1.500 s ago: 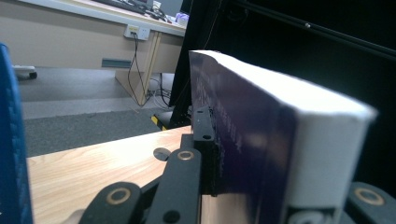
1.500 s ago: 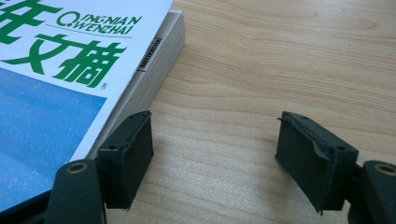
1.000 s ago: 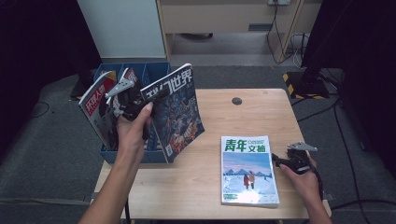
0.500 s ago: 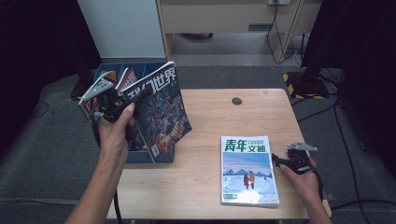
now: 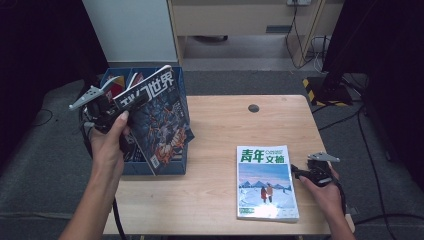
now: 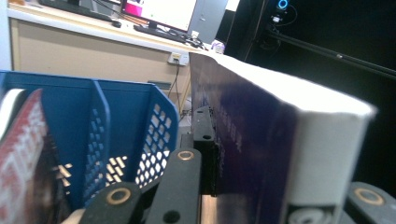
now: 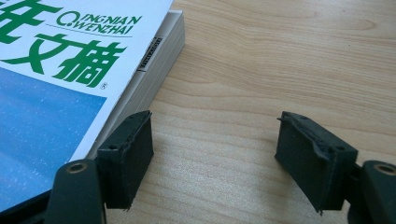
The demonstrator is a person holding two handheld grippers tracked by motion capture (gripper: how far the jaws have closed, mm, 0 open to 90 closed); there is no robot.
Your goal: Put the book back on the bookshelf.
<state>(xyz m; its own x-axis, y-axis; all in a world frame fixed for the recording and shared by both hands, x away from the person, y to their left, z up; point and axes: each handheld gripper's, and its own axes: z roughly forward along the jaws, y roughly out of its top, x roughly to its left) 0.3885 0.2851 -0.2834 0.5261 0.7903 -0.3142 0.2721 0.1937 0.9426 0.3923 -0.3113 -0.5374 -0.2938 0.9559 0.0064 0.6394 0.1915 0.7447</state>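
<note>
A dark magazine (image 5: 156,117) with white characters on its cover hangs tilted over the blue file rack (image 5: 176,166) at the table's left edge. My left gripper (image 5: 114,109) is shut on its top corner. In the left gripper view the magazine's thick spine and page edge (image 6: 261,140) sit clamped between the jaws of the left gripper (image 6: 280,177), with the rack's blue dividers (image 6: 105,121) behind. A magazine with a green title (image 5: 265,182) lies flat near the table's front right. My right gripper (image 5: 296,172) rests on the table just right of it, open and empty (image 7: 215,154), one pad beside the magazine's edge (image 7: 154,70).
The rack holds a red-covered magazine (image 5: 116,86) (image 6: 23,158) in a left slot. A small black round cap (image 5: 253,108) sits in the wooden table (image 5: 220,130) near its back edge. A cabinet and cables stand beyond the table.
My left hand has carried the dark magazine leftward, from over the table's edge to above the blue rack. The right gripper and the green-titled magazine have stayed put.
</note>
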